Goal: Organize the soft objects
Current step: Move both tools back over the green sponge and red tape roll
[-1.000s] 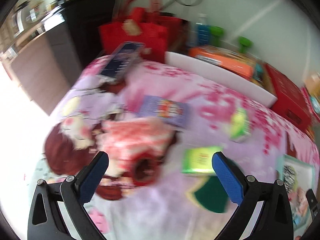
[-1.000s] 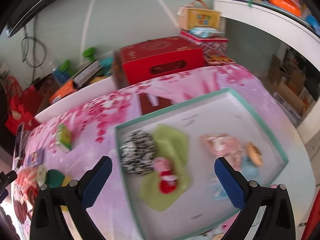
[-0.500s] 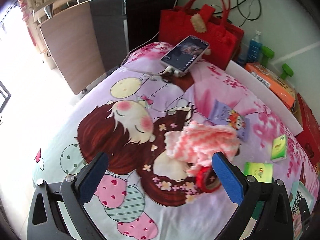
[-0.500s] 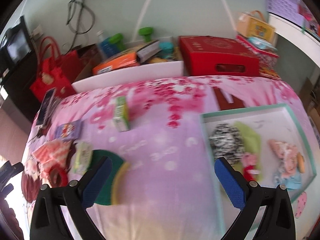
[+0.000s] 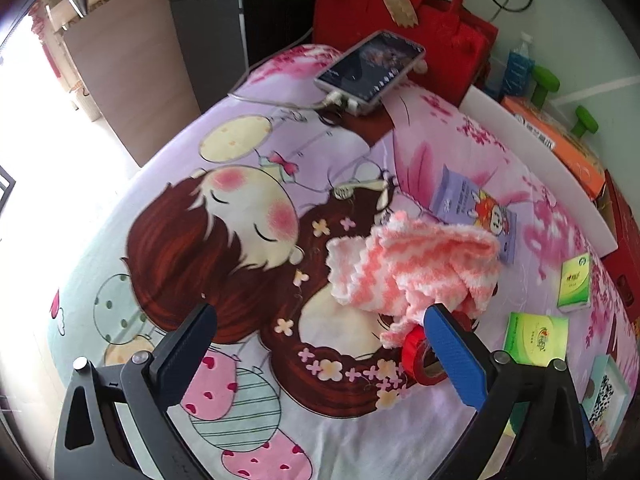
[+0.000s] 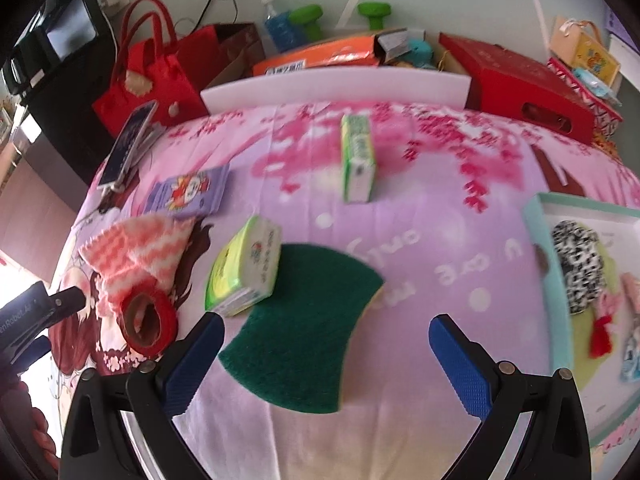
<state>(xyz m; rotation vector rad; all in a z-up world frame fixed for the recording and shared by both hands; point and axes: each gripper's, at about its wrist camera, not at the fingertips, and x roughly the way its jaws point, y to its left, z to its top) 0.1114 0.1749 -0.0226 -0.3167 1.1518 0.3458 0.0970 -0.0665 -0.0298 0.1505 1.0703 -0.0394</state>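
Cartoon-print bedspread [image 5: 248,248] lying under everything, teal-rimmed tray [image 6: 538,216] sitting at its right edge, green scouring pad [image 6: 304,328] resting before the right gripper [image 6: 324,364], jaws gaping wide and holding nothing, pink-and-white knitted cloth [image 5: 416,268] lying crumpled beside red tape roll [image 5: 418,354], left gripper [image 5: 320,356] hovering spread apart, gripping nothing.

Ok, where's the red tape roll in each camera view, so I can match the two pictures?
Left wrist view: the red tape roll sits low and right of centre, partly hidden behind the left gripper's right finger, just below the pink and white knitted cloth.
Right wrist view: it stands at the lower left, again against that cloth.
Shared landmark: the phone at the table's far end.
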